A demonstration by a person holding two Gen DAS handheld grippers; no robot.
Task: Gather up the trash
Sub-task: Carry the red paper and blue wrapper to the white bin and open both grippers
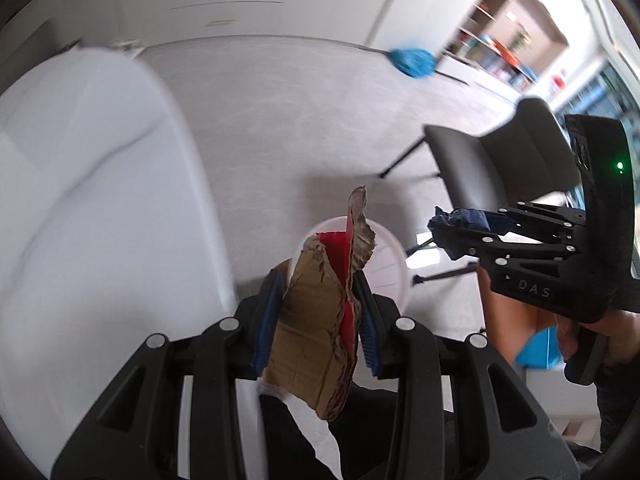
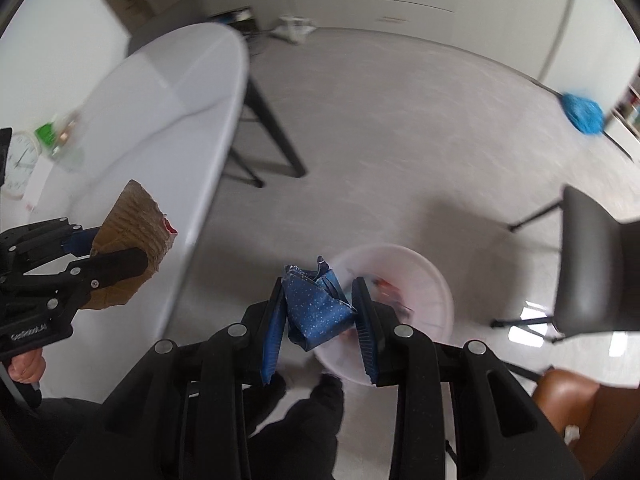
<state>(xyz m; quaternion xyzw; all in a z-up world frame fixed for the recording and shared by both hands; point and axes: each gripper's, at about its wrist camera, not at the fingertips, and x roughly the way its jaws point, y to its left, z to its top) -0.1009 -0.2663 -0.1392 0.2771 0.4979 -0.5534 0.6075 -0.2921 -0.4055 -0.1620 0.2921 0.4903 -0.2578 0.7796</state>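
Left wrist view: the left hand-held gripper point(image 1: 320, 312) pinches a torn piece of brown cardboard point(image 1: 316, 320) with a red inner face between its blue-padded fingers point(image 1: 266, 320). The cardboard stands upright, its ragged top rising above the fingertips. Behind it, down on the pale floor point(image 1: 300, 120), sits a round white bin point(image 1: 388, 264), partly hidden by the cardboard. A white bench point(image 1: 100, 180) fills the left side, blurred. To the right, the right hand-held gripper point(image 1: 440, 228) points left, clamped on a crumpled blue wrapper point(image 1: 460, 220), held by a bare hand point(image 1: 576, 332). A grey chair point(image 1: 500, 160) stands behind it, and a blue mop head point(image 1: 412, 62) lies on the floor farther back.

Right wrist view: the right hand-held gripper point(image 2: 320, 304) squeezes the crumpled blue wrapper point(image 2: 320, 312), speckled with white dots, between its blue pads. Just beyond and below the fingertips is the white bin point(image 2: 424, 280), with some red and dark scraps inside, too blurred to identify. At the left edge, the left hand-held gripper point(image 2: 132, 256) grips the brown cardboard point(image 2: 132, 224) over the edge of the white bench point(image 2: 180, 100). A wall clock point(image 2: 20, 164) and a blurred green item point(image 2: 48, 134) lie on the bench. The grey chair point(image 2: 592, 272) is at the right, the blue mop head point(image 2: 582, 114) beyond it
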